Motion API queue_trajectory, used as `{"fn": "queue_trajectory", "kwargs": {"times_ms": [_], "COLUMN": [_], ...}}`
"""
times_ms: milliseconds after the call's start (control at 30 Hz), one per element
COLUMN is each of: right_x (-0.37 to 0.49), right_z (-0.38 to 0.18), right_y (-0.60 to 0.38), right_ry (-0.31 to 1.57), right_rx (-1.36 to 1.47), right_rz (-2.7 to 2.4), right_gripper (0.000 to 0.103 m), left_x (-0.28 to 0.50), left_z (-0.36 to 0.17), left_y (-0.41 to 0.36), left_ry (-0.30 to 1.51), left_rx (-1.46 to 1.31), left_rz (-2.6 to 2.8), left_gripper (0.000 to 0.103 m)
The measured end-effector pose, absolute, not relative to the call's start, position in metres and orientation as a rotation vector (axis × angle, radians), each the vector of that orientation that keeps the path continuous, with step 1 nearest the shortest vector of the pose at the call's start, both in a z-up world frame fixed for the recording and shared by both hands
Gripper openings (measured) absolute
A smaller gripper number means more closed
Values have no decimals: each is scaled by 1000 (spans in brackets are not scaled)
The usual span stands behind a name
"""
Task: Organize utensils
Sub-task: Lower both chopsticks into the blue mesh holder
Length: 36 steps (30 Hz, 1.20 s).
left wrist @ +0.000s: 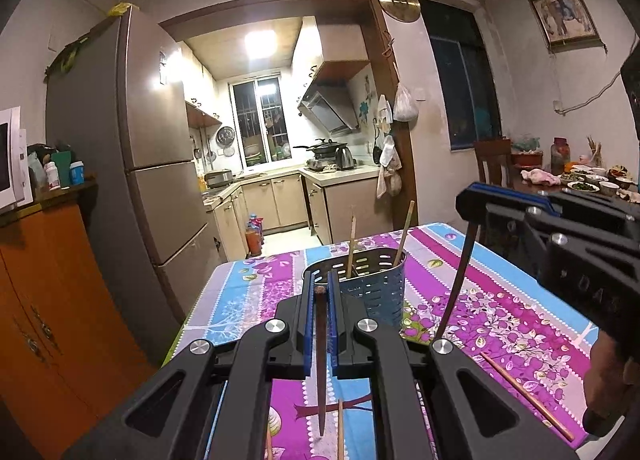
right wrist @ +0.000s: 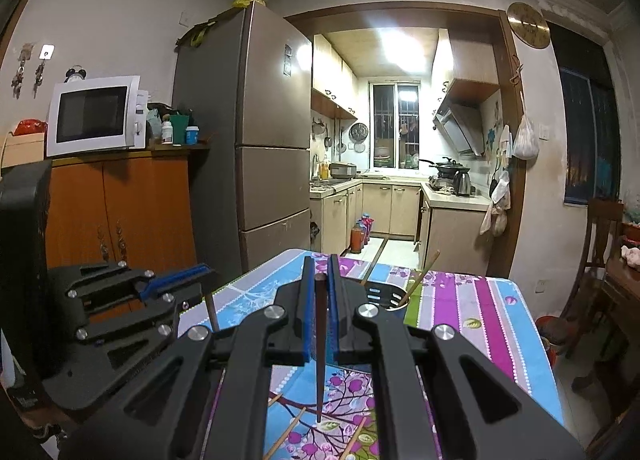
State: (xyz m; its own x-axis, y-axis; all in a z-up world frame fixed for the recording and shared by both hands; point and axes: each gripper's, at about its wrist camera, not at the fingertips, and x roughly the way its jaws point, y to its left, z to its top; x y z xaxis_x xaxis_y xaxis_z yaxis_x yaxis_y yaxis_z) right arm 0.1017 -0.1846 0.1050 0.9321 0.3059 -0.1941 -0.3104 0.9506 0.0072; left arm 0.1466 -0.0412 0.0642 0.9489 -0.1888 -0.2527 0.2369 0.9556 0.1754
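My left gripper (left wrist: 321,289) is shut on a dark brown chopstick (left wrist: 321,364) that hangs point down above the table. My right gripper (right wrist: 320,275) is shut on another dark chopstick (right wrist: 319,348), also point down. In the left wrist view the right gripper (left wrist: 472,204) is at the right, its chopstick (left wrist: 456,284) hanging beside the perforated metal utensil holder (left wrist: 372,288). The holder has two light wooden chopsticks (left wrist: 351,248) standing in it. It also shows in the right wrist view (right wrist: 384,296), just beyond my fingers. The left gripper (right wrist: 200,272) appears at the left there.
The table has a purple and blue flowered cloth (left wrist: 500,300). Loose light chopsticks lie on it near me (left wrist: 528,396) (right wrist: 286,434). A fridge (left wrist: 160,188) and orange cabinet (left wrist: 48,300) stand left. A dining table with dishes (left wrist: 588,180) is at the far right.
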Motion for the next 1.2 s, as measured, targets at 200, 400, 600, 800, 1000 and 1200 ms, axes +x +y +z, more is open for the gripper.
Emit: {"fn": "queue_trajectory", "kwargs": {"times_ms": [200, 400, 600, 800, 1000, 1200], "right_x": [105, 114, 136, 164, 209, 251], "right_z": [107, 120, 150, 186, 201, 180], "right_y": [-185, -186, -192, -198, -208, -223], "right_ry": [192, 173, 139, 78, 50, 90], "right_rx": [-23, -23, -18, -20, -4, 58], "right_rz": [317, 309, 299, 274, 233, 227], "right_gripper": [5, 5, 5, 5, 5, 5], "left_x": [151, 163, 190, 228, 267, 310], "left_z": [66, 75, 110, 171, 208, 191], "left_y": [-44, -41, -32, -29, -42, -59], "left_ry": [234, 240, 215, 155, 85, 123], "left_rx": [215, 192, 163, 102, 76, 69], "left_rz": [-203, -207, -219, -242, -276, -309], "left_gripper": [7, 8, 7, 7, 7, 7]}}
